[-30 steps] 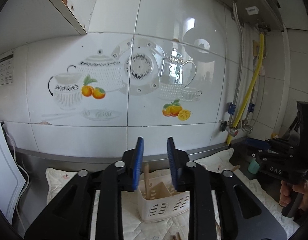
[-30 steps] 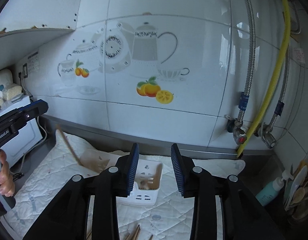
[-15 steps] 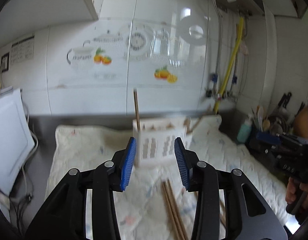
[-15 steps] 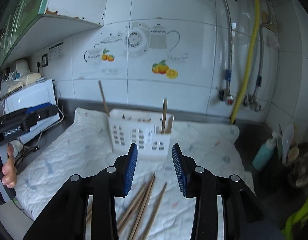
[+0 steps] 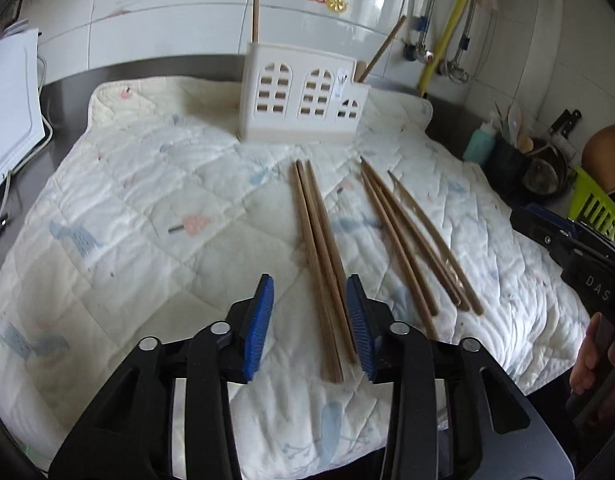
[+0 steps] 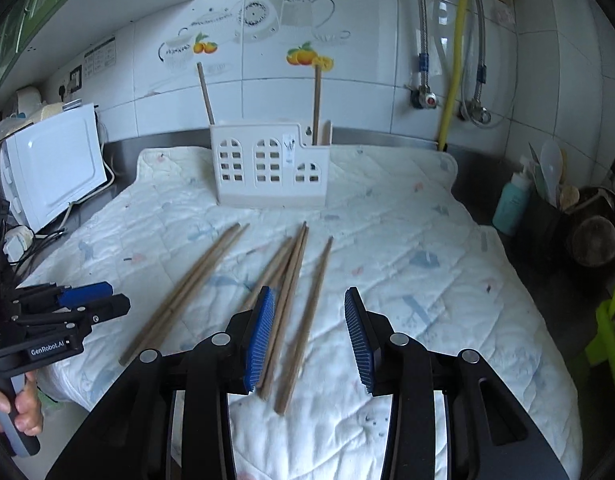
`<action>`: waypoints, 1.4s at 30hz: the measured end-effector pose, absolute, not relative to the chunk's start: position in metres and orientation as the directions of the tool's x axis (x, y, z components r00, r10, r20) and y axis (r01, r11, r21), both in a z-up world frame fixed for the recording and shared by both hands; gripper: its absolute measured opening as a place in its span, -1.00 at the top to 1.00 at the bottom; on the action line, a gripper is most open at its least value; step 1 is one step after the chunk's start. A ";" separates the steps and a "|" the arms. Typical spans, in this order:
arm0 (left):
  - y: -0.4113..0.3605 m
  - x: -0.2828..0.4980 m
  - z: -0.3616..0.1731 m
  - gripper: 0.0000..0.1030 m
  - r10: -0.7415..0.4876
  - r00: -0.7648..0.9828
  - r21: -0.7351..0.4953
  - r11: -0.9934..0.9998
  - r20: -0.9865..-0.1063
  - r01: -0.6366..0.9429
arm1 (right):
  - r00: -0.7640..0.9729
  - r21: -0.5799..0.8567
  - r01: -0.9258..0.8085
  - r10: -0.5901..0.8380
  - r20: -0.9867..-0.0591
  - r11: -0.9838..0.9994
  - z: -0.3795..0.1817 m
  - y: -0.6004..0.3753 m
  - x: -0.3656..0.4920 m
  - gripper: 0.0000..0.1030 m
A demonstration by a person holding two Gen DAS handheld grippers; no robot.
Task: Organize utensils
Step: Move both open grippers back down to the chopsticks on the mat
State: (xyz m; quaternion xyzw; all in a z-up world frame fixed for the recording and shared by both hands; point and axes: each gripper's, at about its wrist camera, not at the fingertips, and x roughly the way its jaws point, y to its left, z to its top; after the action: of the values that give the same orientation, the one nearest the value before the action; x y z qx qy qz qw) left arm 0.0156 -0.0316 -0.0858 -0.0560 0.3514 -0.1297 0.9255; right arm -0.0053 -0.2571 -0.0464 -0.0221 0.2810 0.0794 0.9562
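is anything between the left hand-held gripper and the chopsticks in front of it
Nothing visible. The left hand-held gripper is open over the quilted mat, with the near chopstick bundle running up between its fingers. The stretch of mat to the white utensil holder looks bare too.

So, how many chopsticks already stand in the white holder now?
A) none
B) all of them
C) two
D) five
C: the right wrist view shows two chopsticks upright in the white holder, one at each end, while the others still lie on the quilted mat.
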 end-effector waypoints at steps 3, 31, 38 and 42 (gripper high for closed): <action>-0.035 0.017 -0.097 0.43 -0.286 0.707 -0.205 0.958 -0.647 0.200 | 0.826 0.019 -0.143 0.130 -0.549 0.990 -0.052 -0.264 -0.005 0.29; -0.068 0.003 -0.121 0.65 -0.116 0.786 0.004 0.989 -0.607 0.149 | 0.784 0.117 -0.138 0.181 -0.594 0.983 -0.091 -0.276 0.009 0.30; -0.081 -0.008 -0.125 0.77 -0.046 0.832 0.085 0.990 -0.553 0.111 | 0.777 0.138 -0.150 0.203 -0.596 0.979 -0.097 -0.278 0.012 0.30; -0.083 -0.010 -0.126 0.79 -0.035 0.843 0.105 0.989 -0.536 0.107 | 0.771 0.151 -0.152 0.213 -0.600 0.977 -0.100 -0.278 0.013 0.30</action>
State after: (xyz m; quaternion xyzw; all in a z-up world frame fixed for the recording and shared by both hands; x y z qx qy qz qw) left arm -0.0100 -0.0831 -0.1259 0.0653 0.2773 -0.0370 0.9578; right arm 0.0132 -0.2784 -0.1003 0.0469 0.3242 0.0973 0.9398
